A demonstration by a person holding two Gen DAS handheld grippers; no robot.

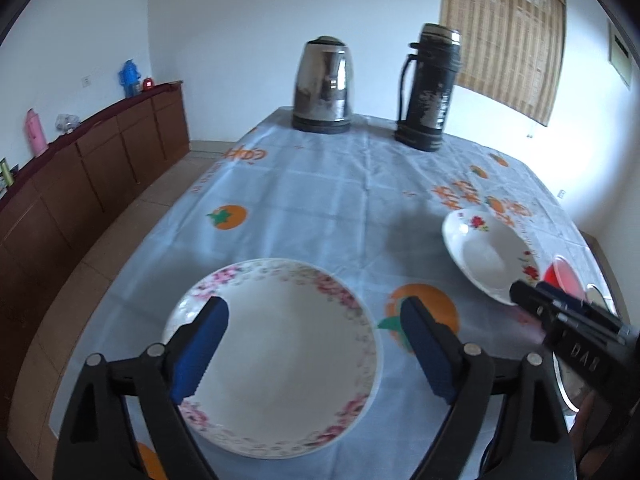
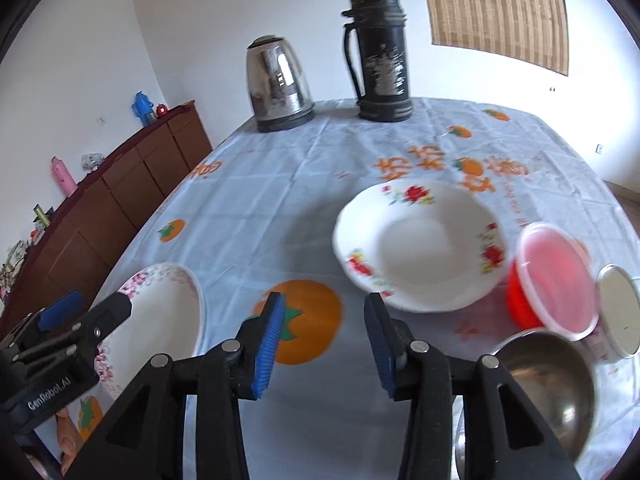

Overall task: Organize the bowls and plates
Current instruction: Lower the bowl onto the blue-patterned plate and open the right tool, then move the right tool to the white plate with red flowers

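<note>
Pink-flowered white plate (image 1: 280,360); at two o'clock, a red-flowered white bowl (image 1: 480,258). Pale blue bench cloth (image 1: 320,184) with orange fruit; red tub (image 2: 548,280).

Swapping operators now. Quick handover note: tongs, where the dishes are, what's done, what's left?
Left tongs: open, empty, over the pink-flowered plate.
Right tongs: open, empty, just short of the red-flowered bowl.
Both dishes lie apart on the tablecloth. By the bowl: red lidded tub, steel bowl, white cup. Kettle and flask at the far end.
Done: nothing stacked.
Left: gather plates and bowls together.
</note>
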